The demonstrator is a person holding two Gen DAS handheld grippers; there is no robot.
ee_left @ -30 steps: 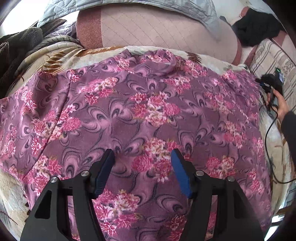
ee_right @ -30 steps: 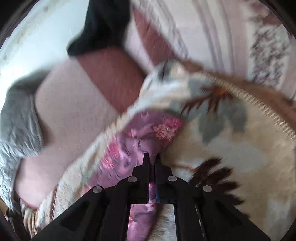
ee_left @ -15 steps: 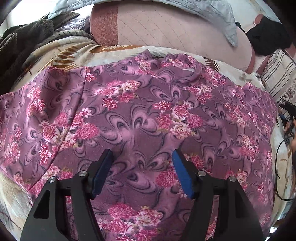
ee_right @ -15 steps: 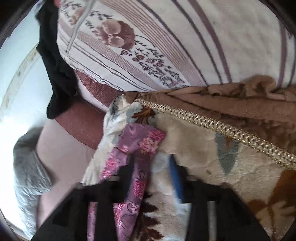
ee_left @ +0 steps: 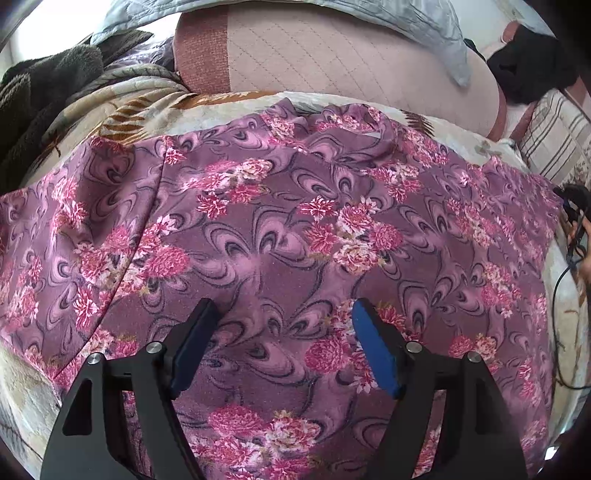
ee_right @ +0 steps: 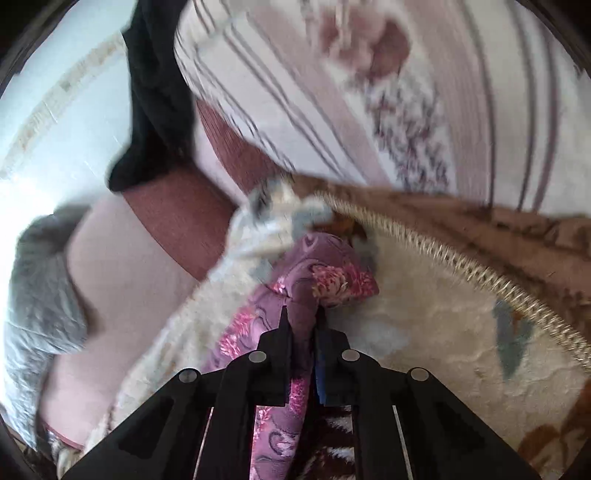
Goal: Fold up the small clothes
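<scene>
A purple garment with pink flowers lies spread flat on a cream blanket, neck opening at the far side. My left gripper hovers over its near middle, open and empty, blue pads apart. In the right wrist view my right gripper is shut on a narrow fold of the same garment, at its edge on the cream blanket. The right gripper shows only partly at the far right of the left wrist view.
A pink quilted cushion and a grey quilt lie behind the garment. Dark fleece is at the far left. A striped flowered pillow, black cloth and a brown blanket with gold trim lie beyond the right gripper.
The right gripper opened briefly half a second ago and has shut again on the garment's edge. The left gripper has drifted left over the garment, staying open.
</scene>
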